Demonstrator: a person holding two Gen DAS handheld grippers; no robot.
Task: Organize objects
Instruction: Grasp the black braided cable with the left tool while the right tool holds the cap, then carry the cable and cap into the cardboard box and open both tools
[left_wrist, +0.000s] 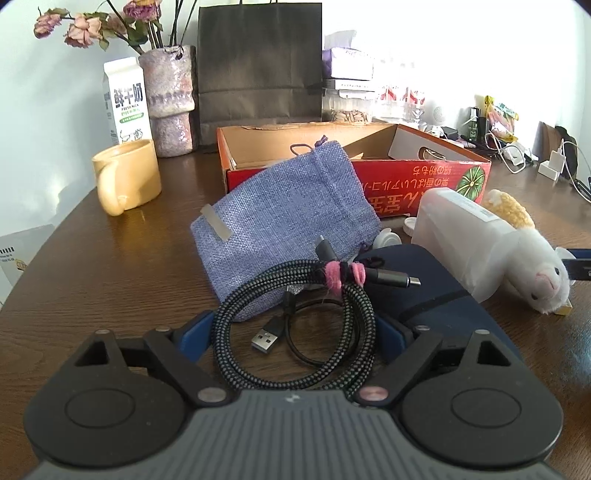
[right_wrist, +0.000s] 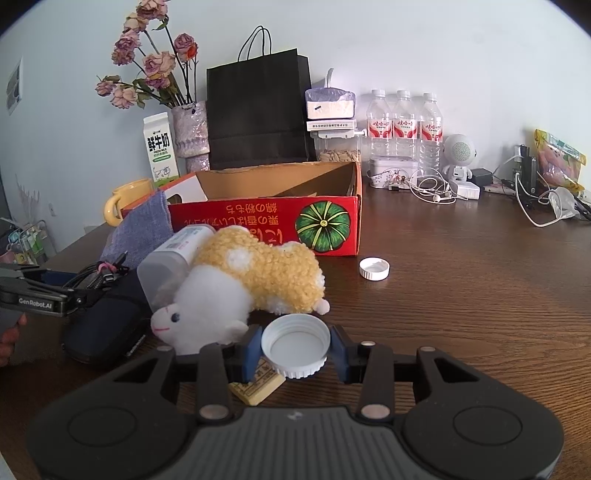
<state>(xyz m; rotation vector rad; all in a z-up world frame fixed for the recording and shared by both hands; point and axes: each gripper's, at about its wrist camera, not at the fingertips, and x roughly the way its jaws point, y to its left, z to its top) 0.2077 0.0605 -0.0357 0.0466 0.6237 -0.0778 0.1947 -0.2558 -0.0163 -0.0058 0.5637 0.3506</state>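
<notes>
My left gripper (left_wrist: 293, 332) is shut on a coiled braided cable (left_wrist: 295, 325) tied with a pink strap, held above the brown table. Behind it lie a blue cloth pouch (left_wrist: 280, 218) and a dark case (left_wrist: 436, 291). My right gripper (right_wrist: 295, 350) is shut on a large white cap (right_wrist: 295, 345), open side up. A yellow and white plush toy (right_wrist: 243, 288) lies just beyond it, against a clear plastic jar (right_wrist: 173, 254) on its side. The open red cardboard box (right_wrist: 266, 221) stands behind; it also shows in the left wrist view (left_wrist: 406, 177).
A smaller white cap (right_wrist: 374, 268) lies on the table right of the plush. A yellow mug (left_wrist: 125, 181), milk carton (left_wrist: 127, 103), vase (left_wrist: 171, 99) and black paper bag (left_wrist: 258, 66) stand at the back. Water bottles (right_wrist: 404, 125), earphones and chargers crowd the back right.
</notes>
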